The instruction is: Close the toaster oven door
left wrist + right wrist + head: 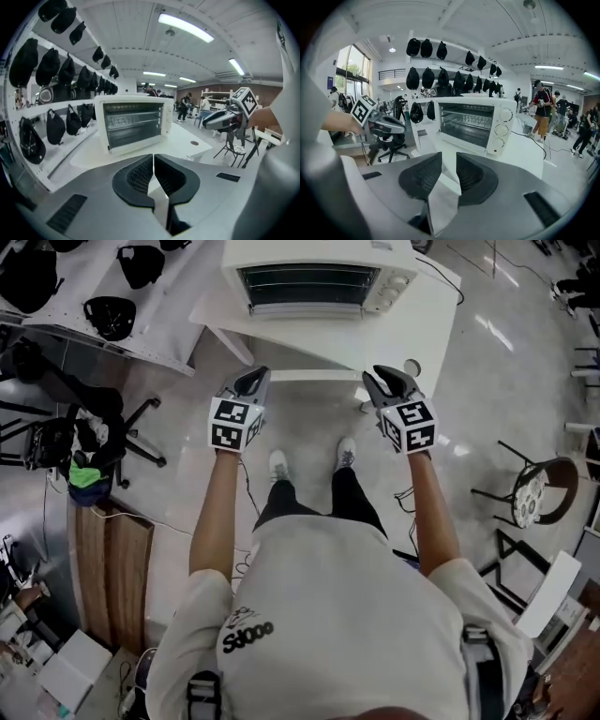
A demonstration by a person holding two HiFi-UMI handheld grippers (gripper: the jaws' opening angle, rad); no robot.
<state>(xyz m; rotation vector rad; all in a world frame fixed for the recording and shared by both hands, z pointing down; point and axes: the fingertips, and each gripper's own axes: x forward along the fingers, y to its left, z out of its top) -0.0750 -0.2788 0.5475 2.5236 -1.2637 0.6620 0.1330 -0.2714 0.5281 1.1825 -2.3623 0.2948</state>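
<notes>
Head view shows the open toaster oven (319, 254) holding a wire rack (305, 282).

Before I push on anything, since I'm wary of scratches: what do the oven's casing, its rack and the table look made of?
Casing: likely painted sheet metal, cream with a smooth satin finish, judging by its flat panels and crisp edges.
Rack: bare metal wire, with thin, glinting bars.
Table: white board, perhaps laminate, matte with only a faint sheen.

No legible text: only an indistinct dark logo (248, 634) on the back of the person's white shirt (366, 606).
</notes>
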